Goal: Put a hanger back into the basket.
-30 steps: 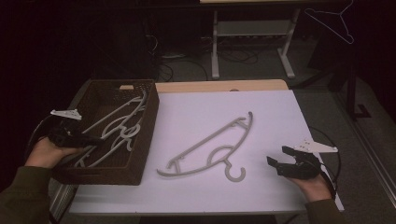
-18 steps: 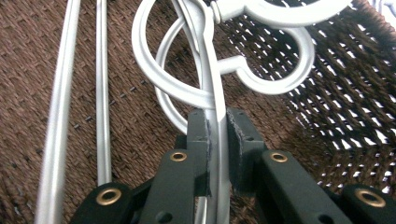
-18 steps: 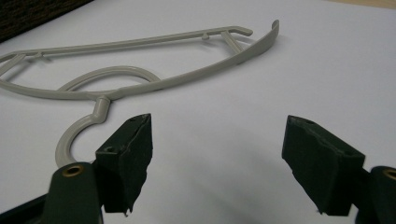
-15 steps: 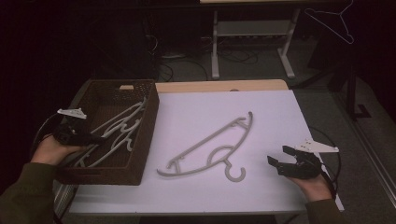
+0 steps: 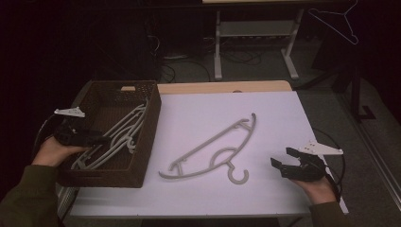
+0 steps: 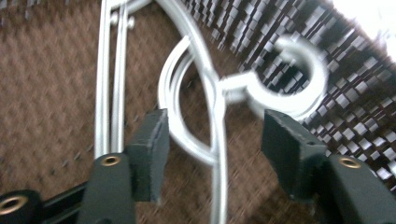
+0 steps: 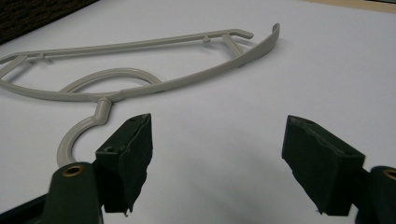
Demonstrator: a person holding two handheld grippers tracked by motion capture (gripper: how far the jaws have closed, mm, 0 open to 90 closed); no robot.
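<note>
Your left gripper (image 5: 97,140), at the left of the high view inside the basket (image 5: 150,124), has just been opening its jaws. In the left gripper view the pads (image 6: 149,154) stand clear on either side of a hanger (image 6: 212,116) that lies on the basket floor, so that one looks delivered and released.

Your right gripper (image 5: 285,161), at the lower right, sits on the table (image 5: 283,118) with jaws spread and nothing between them.

That leaves the loose hanger (image 5: 213,146) as the likely next pick. It lies flat at centre frame, well apart from the basket. Its long axis runs from lower left to upper right, and its hook (image 5: 238,175) points toward the bottom edge, near your right gripper.
</note>
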